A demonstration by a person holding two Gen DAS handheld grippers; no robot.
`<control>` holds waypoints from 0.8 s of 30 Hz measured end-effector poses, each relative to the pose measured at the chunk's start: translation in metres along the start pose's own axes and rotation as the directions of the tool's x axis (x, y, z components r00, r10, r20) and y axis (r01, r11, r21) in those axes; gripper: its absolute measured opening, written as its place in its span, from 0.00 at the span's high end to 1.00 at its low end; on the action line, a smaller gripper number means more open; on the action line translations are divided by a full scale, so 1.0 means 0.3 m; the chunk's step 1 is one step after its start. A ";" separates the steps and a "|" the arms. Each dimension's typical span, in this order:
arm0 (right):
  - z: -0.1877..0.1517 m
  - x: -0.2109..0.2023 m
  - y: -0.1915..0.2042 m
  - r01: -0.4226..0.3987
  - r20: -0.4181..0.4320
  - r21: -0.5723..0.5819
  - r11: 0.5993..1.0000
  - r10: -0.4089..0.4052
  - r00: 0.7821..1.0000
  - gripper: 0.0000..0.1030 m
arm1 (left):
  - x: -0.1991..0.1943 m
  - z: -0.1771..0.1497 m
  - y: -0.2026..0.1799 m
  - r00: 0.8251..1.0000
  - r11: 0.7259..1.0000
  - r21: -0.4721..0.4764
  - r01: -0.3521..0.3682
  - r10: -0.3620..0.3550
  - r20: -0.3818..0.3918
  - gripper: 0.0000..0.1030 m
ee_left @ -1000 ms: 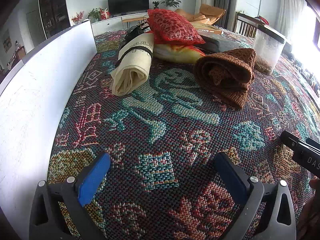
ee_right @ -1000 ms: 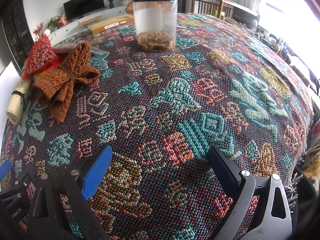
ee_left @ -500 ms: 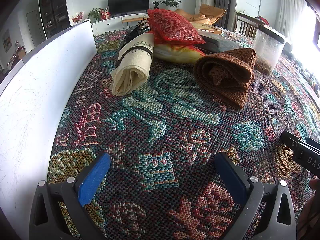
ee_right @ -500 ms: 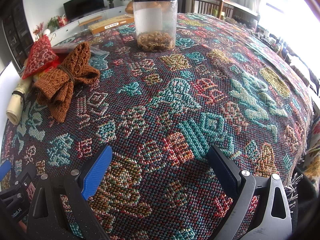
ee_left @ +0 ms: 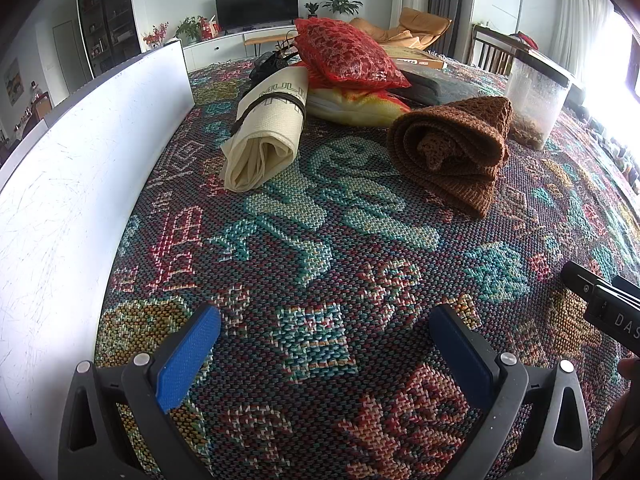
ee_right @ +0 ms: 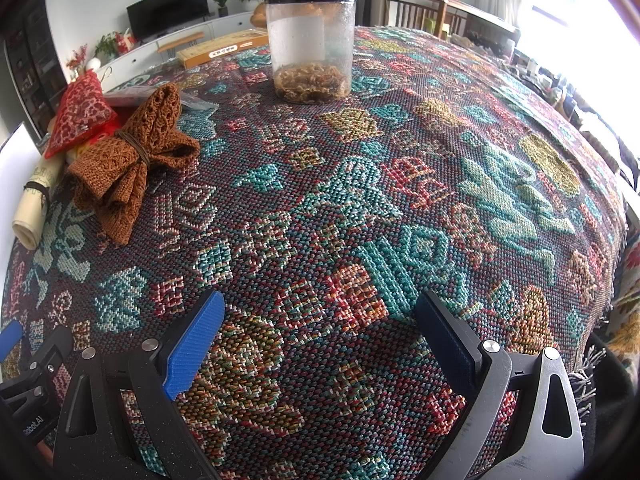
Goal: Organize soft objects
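A rolled brown knitted cloth [ee_left: 456,152] tied with a band lies on the patterned tablecloth; it also shows in the right wrist view [ee_right: 128,160]. A rolled cream cloth [ee_left: 268,140] with a dark strap lies to its left, also in the right wrist view [ee_right: 34,200]. A red cushion [ee_left: 348,60] rests on a yellow-white pillow [ee_left: 356,108] behind them. My left gripper [ee_left: 324,332] is open and empty, low over the cloth, well short of the rolls. My right gripper [ee_right: 320,320] is open and empty over the middle of the table.
A white board [ee_left: 80,184] stands along the left side. A clear jar [ee_right: 312,40] with a black lid and brown contents stands at the back, also in the left wrist view [ee_left: 536,100]. A flat box [ee_right: 224,48] lies beyond. The table's fringed edge [ee_right: 592,376] is at the right.
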State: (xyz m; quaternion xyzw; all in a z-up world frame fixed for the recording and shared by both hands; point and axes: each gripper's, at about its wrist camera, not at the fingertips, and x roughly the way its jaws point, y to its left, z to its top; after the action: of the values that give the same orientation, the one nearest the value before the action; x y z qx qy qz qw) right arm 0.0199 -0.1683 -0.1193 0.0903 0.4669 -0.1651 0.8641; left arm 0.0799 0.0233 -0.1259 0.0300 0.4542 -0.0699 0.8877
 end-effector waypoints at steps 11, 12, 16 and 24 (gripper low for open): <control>-0.001 0.000 0.001 0.000 0.001 0.000 1.000 0.000 1.000 0.05 | 0.006 -0.001 -0.008 1.000 1.000 0.001 0.002 -0.002 -0.002 0.00; -0.001 0.000 0.000 0.000 0.001 0.000 1.000 0.000 1.000 0.05 | 0.005 -0.003 -0.008 1.000 1.000 0.001 0.003 -0.003 -0.003 0.00; -0.001 -0.001 0.000 0.000 0.001 0.000 1.000 0.000 1.000 0.05 | 0.006 -0.008 -0.007 1.000 1.000 0.004 0.009 -0.009 -0.008 0.00; -0.002 -0.001 -0.001 0.000 0.002 0.001 1.000 0.000 1.000 0.05 | -0.065 0.151 0.105 0.999 0.997 -0.069 0.030 -0.029 0.016 0.00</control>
State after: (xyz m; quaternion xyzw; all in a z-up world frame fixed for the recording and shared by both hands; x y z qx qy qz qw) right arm 0.0192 -0.1683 -0.1193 0.0906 0.4659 -0.1653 0.8645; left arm 0.1097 0.0511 -0.0839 -0.0080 0.4500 -0.0674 0.8905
